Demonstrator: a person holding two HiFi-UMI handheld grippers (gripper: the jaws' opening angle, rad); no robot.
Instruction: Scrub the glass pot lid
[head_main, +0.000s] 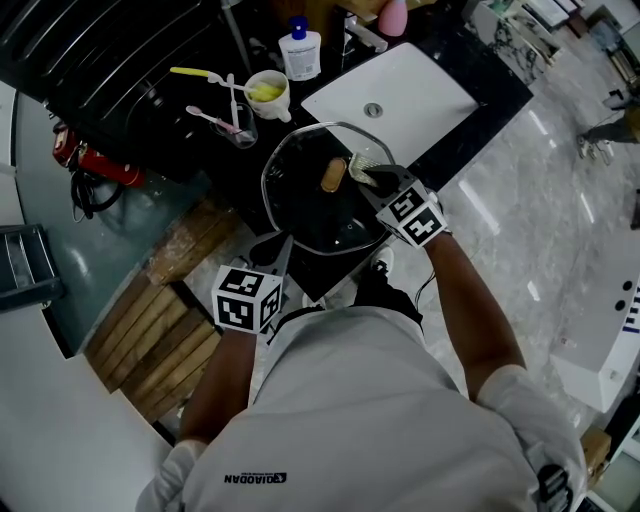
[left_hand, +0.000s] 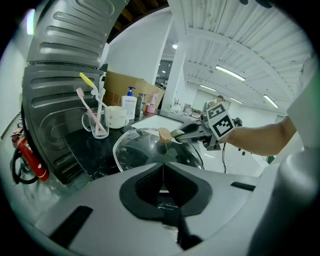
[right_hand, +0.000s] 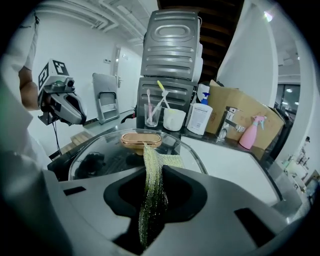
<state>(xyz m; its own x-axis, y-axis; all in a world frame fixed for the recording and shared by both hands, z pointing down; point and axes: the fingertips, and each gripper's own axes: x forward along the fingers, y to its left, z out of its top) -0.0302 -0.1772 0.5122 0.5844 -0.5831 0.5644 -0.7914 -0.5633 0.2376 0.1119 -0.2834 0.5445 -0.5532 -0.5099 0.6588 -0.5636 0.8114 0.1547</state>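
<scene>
Two tongs meet at one glass pot lid, which lies over the black worktop, just in front of the white basin. We cannot tell whether the lid rests on the worktop or is raised off it.

Left tongs: we see the jaws closed on the near rim of the lid, at its lower-left edge in the head view. The glass dome spreads out beyond them in the left gripper view.

Right tongs: the jaws are clamped on a green scouring cloth. It runs out from between them in a narrow strip, and its free end lies flat on the glass. The cloth touches the lid just beside the tan knob at the centre of the dome.

Behind the lid, we note a clear tumbler holding a pink toothbrush. Next to it stands a white mug with a yellow toothbrush. A white pump bottle stands further back. In the right gripper view, a tap and a pink spray bottle stand at the far side of the basin, before a cardboard box. Wooden boards lie on the floor to the person's left.
</scene>
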